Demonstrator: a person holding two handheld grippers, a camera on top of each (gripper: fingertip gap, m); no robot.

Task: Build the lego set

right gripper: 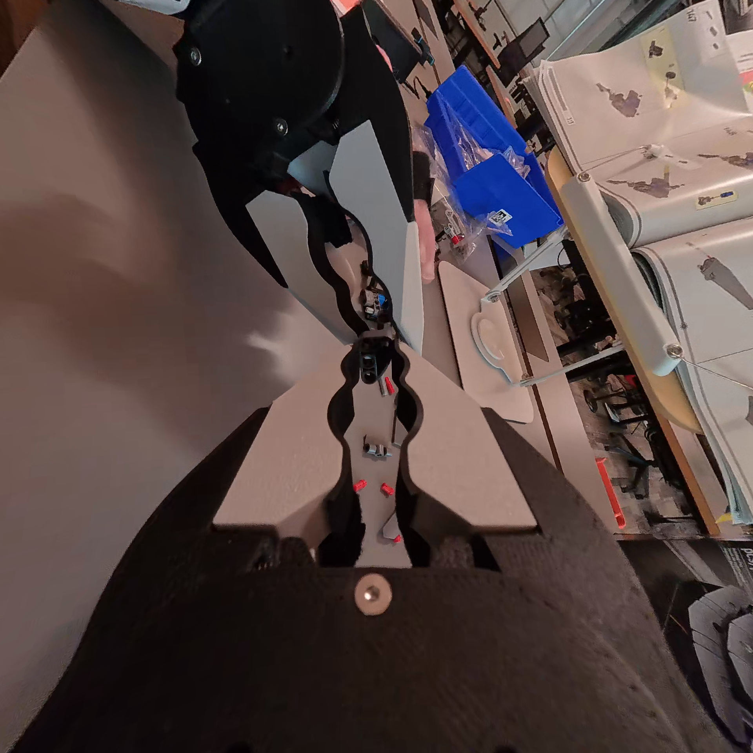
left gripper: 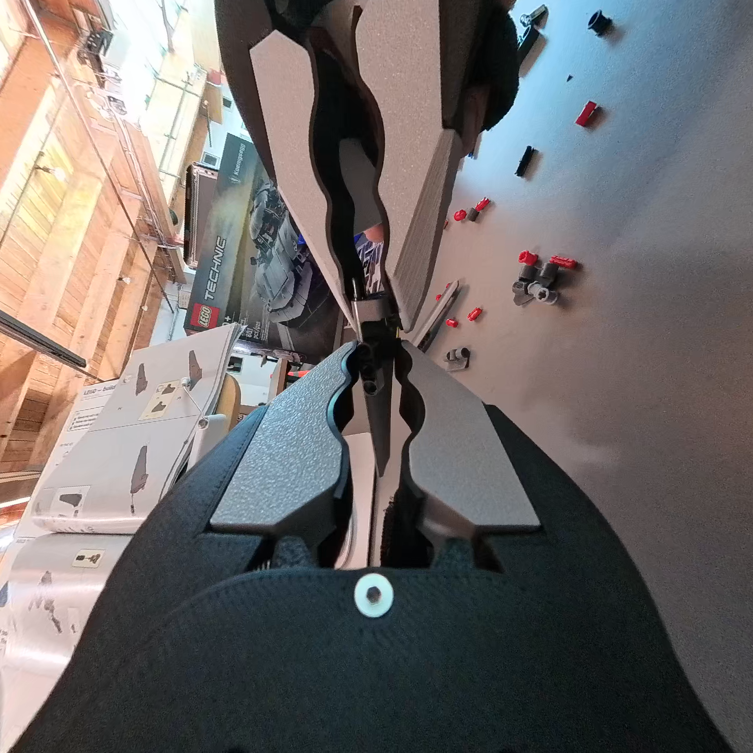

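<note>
Left hand-held gripper: fingers pinched on a black lego piece, gripped at the tips; a long dark tapered panel hangs from it back btwn the fingers.
Right hand-held gripper: tips pressed onto the same small build from the opp. side; in its own view a black holed beam sits btwn the tips. In the left view it's seen tip-to-tip w/ the left one, clamping a grey block w/ a thin black pin sticking out.
Lego build: held in the air btwn both grippers, above the desk, not touching it.
Loose parts: red pins and a grey connector lie on the desk just beside the build; a grey-and-red cluster farther out; black bits and a red brick well apart from the build.
Lego box: stands behind the build, on the far side from the loose parts.
Instruction booklet: open on a stand, near the box, pages w/ part drawings.
Blue bins: on the desk beyond the left gripper in the right view, clear plastic bags spilling beside them.
Person: a bare hand shows behind the left gripper's finger.
</note>
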